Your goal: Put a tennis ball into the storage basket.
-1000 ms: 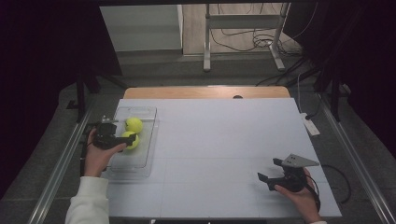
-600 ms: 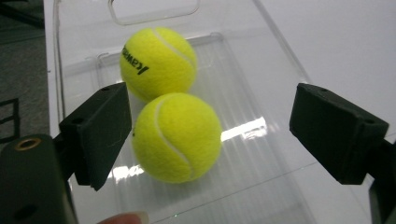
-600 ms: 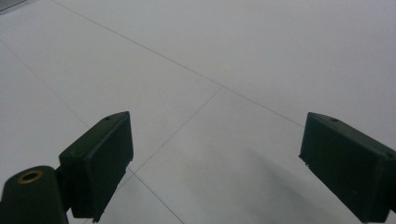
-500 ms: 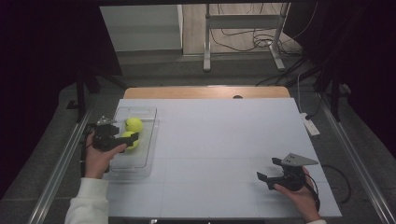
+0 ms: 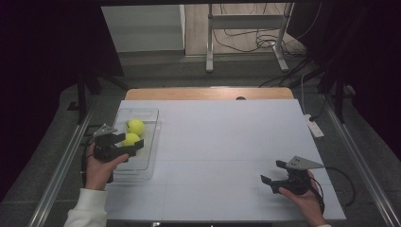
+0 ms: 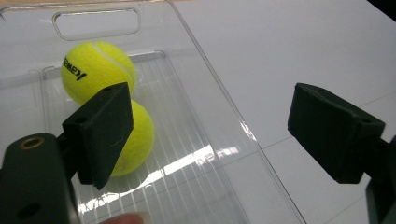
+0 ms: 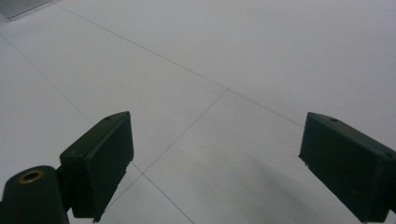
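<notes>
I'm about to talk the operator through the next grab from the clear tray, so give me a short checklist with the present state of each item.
1. Two tennis balls lie in the clear tray, touching: ok.
2. Left hand-held gripper open, nothing between its jaws, which have just been closing a little: ok.
3. Near tennis ball lined up between the jaws: not ok, it sits off behind one jaw.
4. Far tennis ball free of the gripper: ok.
5. Right hand-held gripper open, apart from the tray: ok.
6. Tray steady on the table: cannot tell.
</notes>
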A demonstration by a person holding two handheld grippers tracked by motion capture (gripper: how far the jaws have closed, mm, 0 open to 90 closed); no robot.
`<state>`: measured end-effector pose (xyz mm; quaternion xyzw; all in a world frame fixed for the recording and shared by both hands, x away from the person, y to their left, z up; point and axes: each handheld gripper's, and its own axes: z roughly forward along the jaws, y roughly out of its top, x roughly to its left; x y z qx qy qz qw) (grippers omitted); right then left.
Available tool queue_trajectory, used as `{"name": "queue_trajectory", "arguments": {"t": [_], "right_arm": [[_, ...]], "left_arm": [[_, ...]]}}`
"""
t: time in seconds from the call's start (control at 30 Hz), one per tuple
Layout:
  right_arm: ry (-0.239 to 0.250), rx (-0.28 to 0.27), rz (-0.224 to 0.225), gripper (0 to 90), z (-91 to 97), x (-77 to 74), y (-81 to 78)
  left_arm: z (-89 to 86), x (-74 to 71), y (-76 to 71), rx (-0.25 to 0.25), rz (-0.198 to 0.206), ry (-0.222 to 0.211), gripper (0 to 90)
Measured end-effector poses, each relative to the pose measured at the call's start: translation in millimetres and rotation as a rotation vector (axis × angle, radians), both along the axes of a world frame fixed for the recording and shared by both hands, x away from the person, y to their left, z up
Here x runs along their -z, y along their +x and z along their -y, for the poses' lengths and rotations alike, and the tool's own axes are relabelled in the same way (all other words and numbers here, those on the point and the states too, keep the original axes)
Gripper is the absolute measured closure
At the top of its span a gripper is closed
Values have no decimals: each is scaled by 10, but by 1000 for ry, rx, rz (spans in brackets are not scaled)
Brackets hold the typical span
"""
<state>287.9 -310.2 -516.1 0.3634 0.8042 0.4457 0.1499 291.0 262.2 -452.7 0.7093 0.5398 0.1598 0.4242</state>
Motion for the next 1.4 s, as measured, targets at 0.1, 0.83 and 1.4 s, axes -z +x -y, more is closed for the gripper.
{"name": "queue_trajectory", "arguments": {"t": [0.1, 0.83, 1.4], "right_arm": [[-3, 3, 2, 103, 14, -7, -18], [12, 17, 20, 102, 43, -67, -126], [27, 21, 25, 102, 66, -86, -130]], "left_arm": [[34, 12, -45, 4, 10, -8, 154], [363, 206, -394, 149, 88, 6, 164], [433, 301, -348, 184, 87, 22, 162]]}}
